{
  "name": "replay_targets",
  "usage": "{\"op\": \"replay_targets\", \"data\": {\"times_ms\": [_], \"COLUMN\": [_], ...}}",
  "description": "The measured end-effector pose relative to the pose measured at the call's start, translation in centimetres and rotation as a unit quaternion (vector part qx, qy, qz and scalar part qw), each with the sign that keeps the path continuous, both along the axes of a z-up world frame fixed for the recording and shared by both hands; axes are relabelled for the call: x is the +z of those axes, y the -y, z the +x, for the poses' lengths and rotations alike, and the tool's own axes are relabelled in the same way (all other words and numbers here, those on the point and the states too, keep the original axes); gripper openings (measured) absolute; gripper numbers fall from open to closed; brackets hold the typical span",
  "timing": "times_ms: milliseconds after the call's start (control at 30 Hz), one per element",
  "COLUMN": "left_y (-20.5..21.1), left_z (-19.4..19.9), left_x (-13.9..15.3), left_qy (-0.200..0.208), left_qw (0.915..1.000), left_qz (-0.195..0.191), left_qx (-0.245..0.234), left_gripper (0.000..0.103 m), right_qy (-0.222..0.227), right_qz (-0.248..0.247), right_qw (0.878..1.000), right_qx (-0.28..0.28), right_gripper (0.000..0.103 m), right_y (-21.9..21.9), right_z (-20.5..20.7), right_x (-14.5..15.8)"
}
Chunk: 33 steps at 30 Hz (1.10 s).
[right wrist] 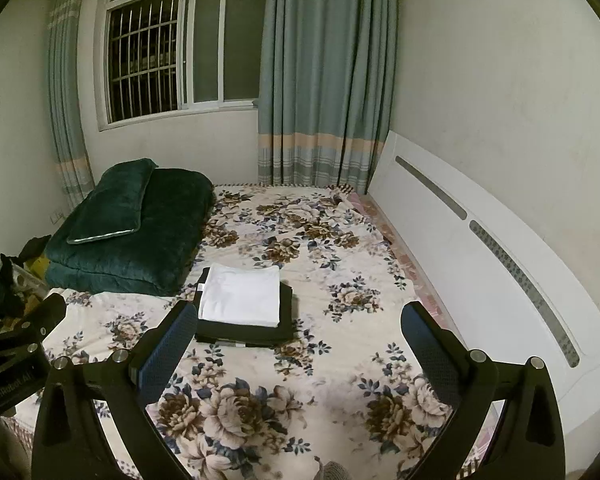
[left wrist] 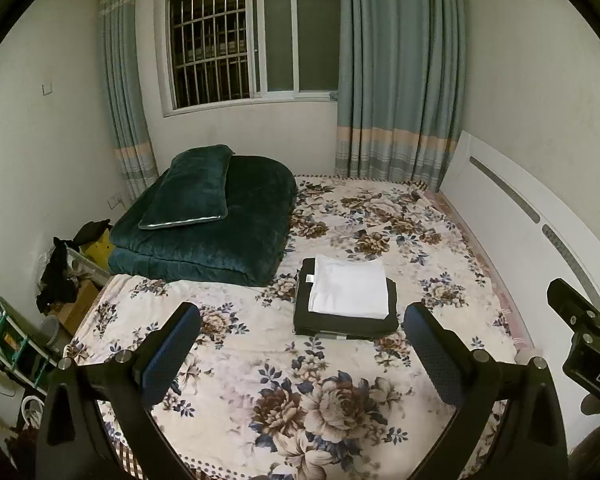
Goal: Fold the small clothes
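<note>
A folded white garment (left wrist: 349, 286) lies on top of a folded black garment (left wrist: 344, 322) in the middle of the floral bed sheet (left wrist: 260, 380). The same stack shows in the right wrist view, white (right wrist: 242, 294) on black (right wrist: 244, 334). My left gripper (left wrist: 302, 328) is open and empty, held above the bed just short of the stack. My right gripper (right wrist: 300, 326) is open and empty, with the stack just beyond its left finger. The right gripper's body shows at the right edge of the left wrist view (left wrist: 588, 332).
A folded dark green quilt (left wrist: 204, 236) with a green pillow (left wrist: 192, 188) on it lies at the bed's far left. A white headboard (right wrist: 480, 248) runs along the right side. Clutter and boxes (left wrist: 72, 276) stand on the floor left of the bed.
</note>
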<state>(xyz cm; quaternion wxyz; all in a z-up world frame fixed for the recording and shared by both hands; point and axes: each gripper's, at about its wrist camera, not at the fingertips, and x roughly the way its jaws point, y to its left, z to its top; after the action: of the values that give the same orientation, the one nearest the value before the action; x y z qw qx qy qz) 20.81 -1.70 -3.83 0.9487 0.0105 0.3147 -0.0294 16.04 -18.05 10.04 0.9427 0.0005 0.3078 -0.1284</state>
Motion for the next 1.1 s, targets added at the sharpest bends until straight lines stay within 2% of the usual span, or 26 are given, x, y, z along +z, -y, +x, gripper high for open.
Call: {"op": "replay_targets", "data": {"times_ms": [1100], "left_y": [-0.1], "left_z": [-0.6], "left_x": [0.2], "left_qy": [0.004], "left_qw": [1.0000], "left_qz": [-0.001], "left_qx": [0.000], "left_gripper": [0.103], "right_qy": [0.000], "right_qz": [0.005], "right_qw": [1.000], "right_qx": [0.004], "right_gripper": [0.103], "right_y": [-1.8], "right_z": [-1.7], "right_x": [0.2]}}
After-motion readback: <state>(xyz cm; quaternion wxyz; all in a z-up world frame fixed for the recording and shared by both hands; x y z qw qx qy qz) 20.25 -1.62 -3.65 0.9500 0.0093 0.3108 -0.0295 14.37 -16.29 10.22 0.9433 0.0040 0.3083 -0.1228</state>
